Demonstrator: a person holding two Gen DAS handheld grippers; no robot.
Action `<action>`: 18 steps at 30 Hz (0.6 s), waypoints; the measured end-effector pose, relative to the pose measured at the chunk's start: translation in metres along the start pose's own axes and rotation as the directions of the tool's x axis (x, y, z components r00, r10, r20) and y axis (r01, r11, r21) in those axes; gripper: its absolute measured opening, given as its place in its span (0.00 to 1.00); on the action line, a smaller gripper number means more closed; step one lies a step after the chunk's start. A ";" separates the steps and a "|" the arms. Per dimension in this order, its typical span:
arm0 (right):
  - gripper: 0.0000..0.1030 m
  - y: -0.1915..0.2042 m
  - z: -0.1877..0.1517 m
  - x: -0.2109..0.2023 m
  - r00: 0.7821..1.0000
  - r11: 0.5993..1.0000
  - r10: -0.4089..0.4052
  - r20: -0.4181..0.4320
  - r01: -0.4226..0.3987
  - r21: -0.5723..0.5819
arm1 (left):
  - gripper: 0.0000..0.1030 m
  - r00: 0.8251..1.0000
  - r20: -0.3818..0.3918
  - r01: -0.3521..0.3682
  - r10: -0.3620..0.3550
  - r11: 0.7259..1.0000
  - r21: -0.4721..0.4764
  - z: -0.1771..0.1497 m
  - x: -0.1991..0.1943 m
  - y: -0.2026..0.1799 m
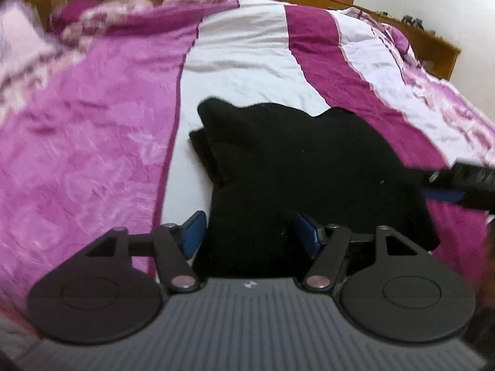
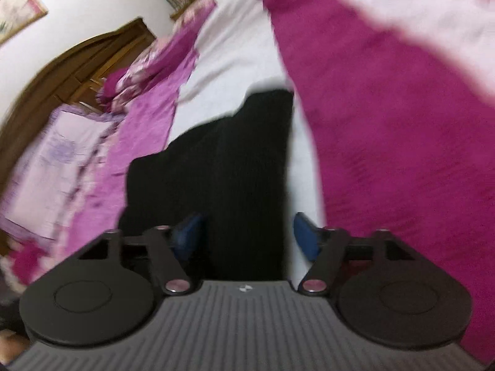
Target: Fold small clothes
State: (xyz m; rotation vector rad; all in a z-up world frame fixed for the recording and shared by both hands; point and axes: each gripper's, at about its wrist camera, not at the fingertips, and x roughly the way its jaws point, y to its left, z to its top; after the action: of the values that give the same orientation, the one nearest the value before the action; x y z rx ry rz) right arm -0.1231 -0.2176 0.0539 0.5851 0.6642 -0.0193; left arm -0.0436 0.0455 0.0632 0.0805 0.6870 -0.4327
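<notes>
**Black garment lies part-folded on the bed, both tools open**

Black knit cloth, the garment (image 1: 297, 167), rests on the white stripe of a purple-and-magenta bedspread (image 1: 92, 130), just ahead of both tools. In the left wrist view it lies in layers: a narrower flap shows underneath at its far left edge, so at least one fold seems to be in place, though the dark cloth and motion blur hide the creases.

The left tool (image 1: 249, 232) stands with its blue pads well apart, the near end of the garment lying between them but not pinched. The right tool (image 2: 247, 235) is likewise spread wide, holding nothing; one pad sits over black cloth, the other over white bedspread at the garment's edge. Its tip also shows at the right border of the left wrist view.

As a judgement, the fold is under way: the piece still looks long and uneven, so a further fold and some squaring-up appear to remain.
</notes>
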 end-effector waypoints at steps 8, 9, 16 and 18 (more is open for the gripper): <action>0.76 -0.009 -0.012 -0.045 0.990 0.998 0.011 0.143 -0.002 -0.057 | 0.75 1.000 0.008 -0.027 0.026 0.999 0.022 0.006 0.006 -0.016; 0.76 -0.007 -0.014 -0.045 0.990 0.998 0.008 0.141 0.001 -0.063 | 0.75 0.999 0.015 -0.030 0.029 0.999 0.035 0.004 0.005 -0.019; 0.79 0.007 -0.021 -0.049 0.977 0.975 -0.053 0.206 0.095 -0.201 | 0.75 0.998 0.054 -0.045 0.039 0.994 0.100 -0.002 0.000 -0.032; 0.81 0.012 -0.023 -0.052 0.973 0.967 -0.048 0.224 0.102 -0.234 | 0.75 0.997 0.067 -0.048 0.042 0.994 0.099 -0.002 -0.001 -0.033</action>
State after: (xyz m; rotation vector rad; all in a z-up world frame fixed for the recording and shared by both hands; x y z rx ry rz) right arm -0.1757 -0.2040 0.0758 0.3136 0.4666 -0.0707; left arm -0.0586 0.0166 0.0648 0.1758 0.5986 -0.4247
